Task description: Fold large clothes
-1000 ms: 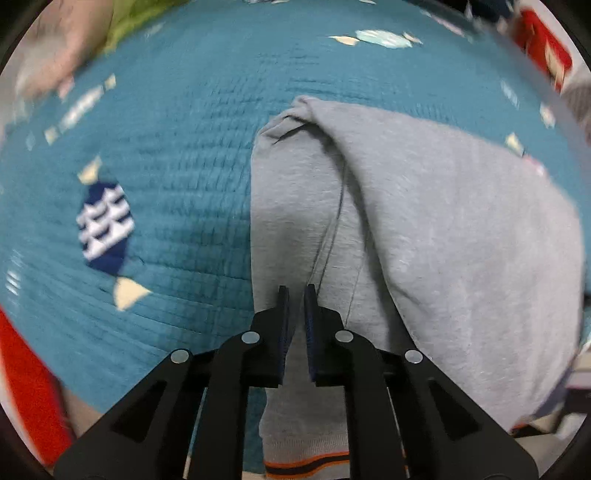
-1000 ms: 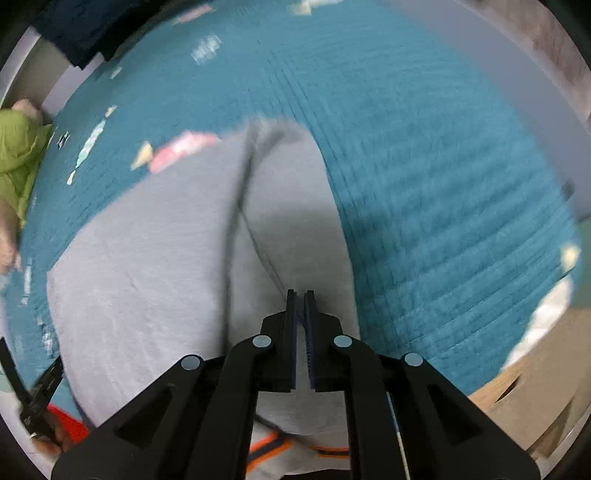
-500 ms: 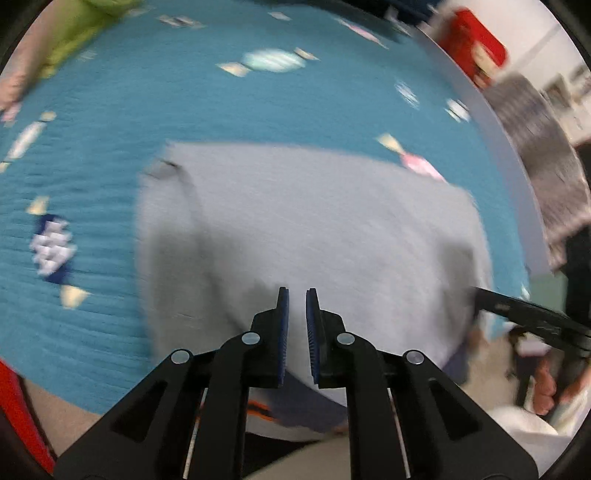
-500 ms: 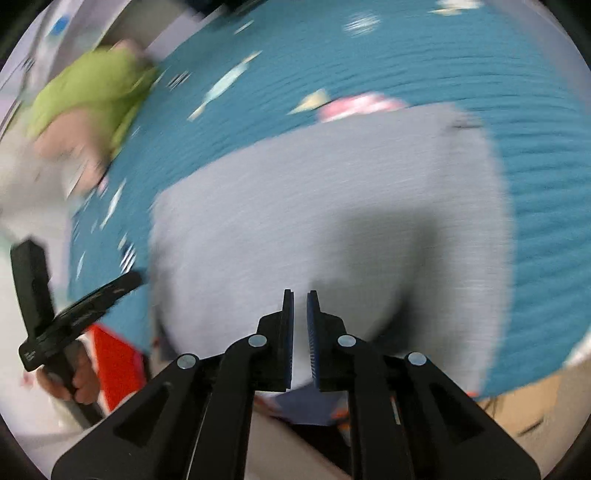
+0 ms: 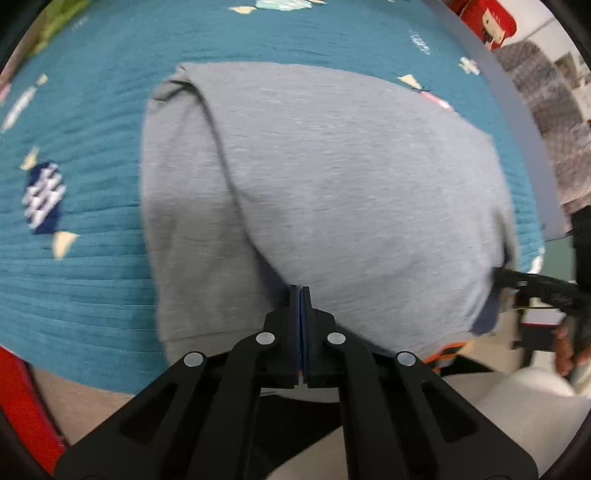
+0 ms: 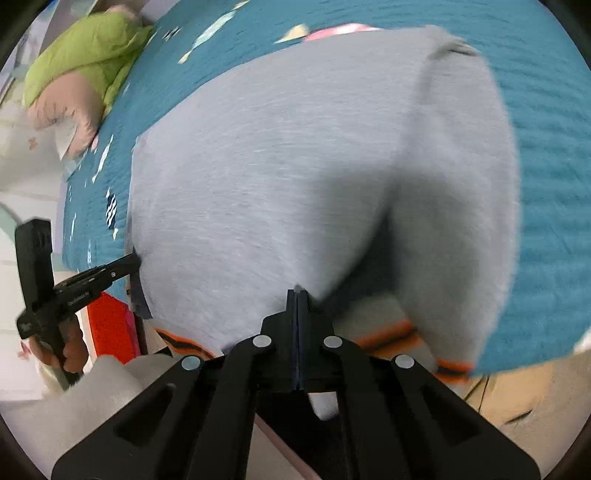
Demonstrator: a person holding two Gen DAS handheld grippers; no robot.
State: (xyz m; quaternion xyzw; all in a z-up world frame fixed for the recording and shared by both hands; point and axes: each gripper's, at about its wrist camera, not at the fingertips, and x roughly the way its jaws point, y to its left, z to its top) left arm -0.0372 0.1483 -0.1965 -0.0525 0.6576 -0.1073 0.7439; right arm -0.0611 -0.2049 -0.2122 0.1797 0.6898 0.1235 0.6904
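Note:
A large grey sweatshirt [image 5: 351,177] lies folded on a teal quilt [image 5: 92,258]. Its orange-striped hem [image 6: 391,334] hangs at the near edge. My left gripper [image 5: 300,290] is closing its jaws on a pinch of the near edge, and the cloth rises in a ridge to the tips. My right gripper [image 6: 297,293] is closing the same way on the sweatshirt [image 6: 295,166], which tents up from it. The right wrist view shows the left gripper [image 6: 135,260] at the cloth's left corner. In the left wrist view the right gripper [image 5: 496,273] is at the right corner.
The teal quilt [image 6: 546,147] ends just below the hem, with beige floor beyond. A green and pink bundle [image 6: 85,48] lies at the far left. A red box [image 5: 487,18] stands past the far right edge. A hand [image 6: 72,350] holds the left gripper's handle.
Both grippers came back to the near edge and rose, turning as they went. Their jaws, slightly apart half a second ago, have shut on the hem side of the sweatshirt, which now lifts.

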